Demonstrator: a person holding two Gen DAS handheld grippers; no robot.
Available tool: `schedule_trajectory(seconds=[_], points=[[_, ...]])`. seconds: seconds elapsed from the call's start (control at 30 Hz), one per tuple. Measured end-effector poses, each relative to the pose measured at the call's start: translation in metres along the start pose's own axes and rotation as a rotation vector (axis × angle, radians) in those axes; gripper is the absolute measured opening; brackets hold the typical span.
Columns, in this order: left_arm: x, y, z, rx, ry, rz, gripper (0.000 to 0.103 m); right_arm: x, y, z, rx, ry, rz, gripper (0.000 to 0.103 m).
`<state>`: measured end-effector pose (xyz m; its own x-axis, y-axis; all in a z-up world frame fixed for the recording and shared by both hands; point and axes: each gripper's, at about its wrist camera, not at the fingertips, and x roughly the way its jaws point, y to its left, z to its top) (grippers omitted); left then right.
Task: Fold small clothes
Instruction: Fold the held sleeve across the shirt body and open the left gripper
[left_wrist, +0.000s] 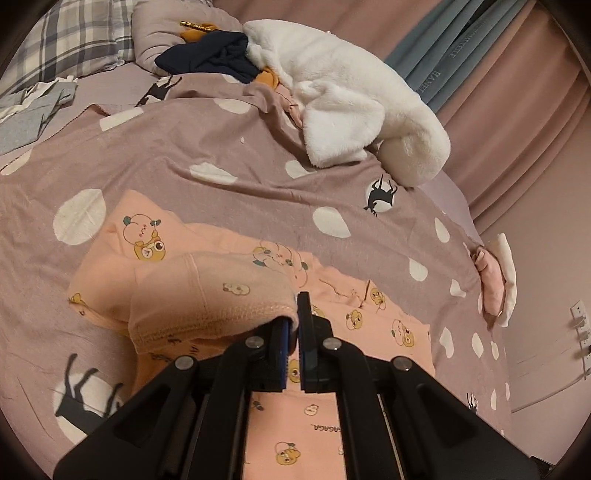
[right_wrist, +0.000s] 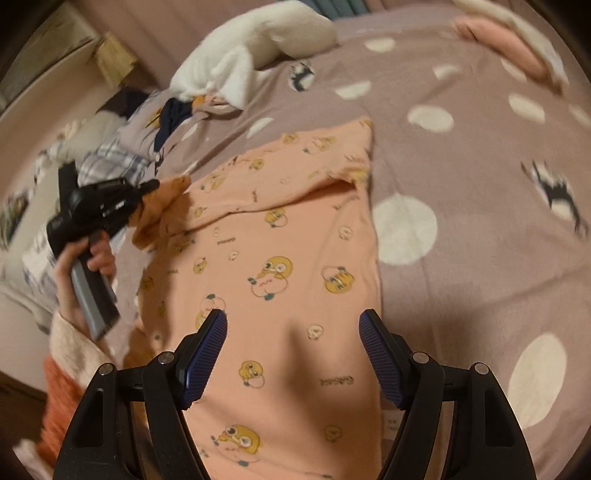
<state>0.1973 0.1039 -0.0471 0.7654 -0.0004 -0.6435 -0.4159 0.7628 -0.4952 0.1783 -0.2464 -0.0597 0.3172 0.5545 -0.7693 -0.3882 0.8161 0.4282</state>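
Currently my left gripper (left_wrist: 294, 325) pinches the sleeve cuff of the peach cartoon-print cotton top (right_wrist: 280, 266), lifted ahead of it; my right gripper (right_wrist: 293, 354) hovers spread above the body panel. Risk: thin hem slips out, spoiling the fold.

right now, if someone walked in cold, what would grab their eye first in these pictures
The peach cartoon-print garment spread across the middle of the polka-dot duvet stands out first. The left gripper is shut on the garment's sleeve cuff, lifted off the bed, while the right gripper hangs open above the garment's lower part. Farther back, a fluffy white fleece lies heaped beside dark navy clothing.
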Motion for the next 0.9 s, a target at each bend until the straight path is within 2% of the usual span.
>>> schedule_trajectory(seconds=[0.17, 0.33, 0.43, 0.57, 0.63, 0.83, 0.9], points=[[0.004, -0.012, 0.001, -0.025, 0.004, -0.041, 0.003, -0.004, -0.009, -0.004, -0.019, 0.009, -0.05, 0.074], [0.014, -0.041, -0.003, 0.015, 0.008, -0.016, 0.003, -0.008, -0.026, -0.005, 0.039, 0.013, 0.016, 0.074], [0.019, -0.06, -0.013, 0.042, 0.019, -0.05, 0.003, -0.013, -0.031, -0.005, 0.035, -0.003, -0.021, 0.074], [0.026, -0.088, -0.027, 0.096, 0.017, -0.046, 0.003, -0.016, -0.039, -0.006, 0.055, 0.007, 0.031, 0.074], [0.029, -0.097, -0.033, 0.112, 0.024, -0.056, 0.003, -0.02, -0.04, -0.006, 0.052, 0.004, 0.025, 0.074], [0.046, -0.123, -0.053, 0.126, 0.061, -0.062, 0.003, -0.032, -0.05, -0.009, 0.074, -0.017, 0.069, 0.074], [0.051, -0.129, -0.058, 0.122, 0.066, -0.066, 0.003, -0.035, -0.054, -0.011, 0.077, -0.016, 0.056, 0.074]])
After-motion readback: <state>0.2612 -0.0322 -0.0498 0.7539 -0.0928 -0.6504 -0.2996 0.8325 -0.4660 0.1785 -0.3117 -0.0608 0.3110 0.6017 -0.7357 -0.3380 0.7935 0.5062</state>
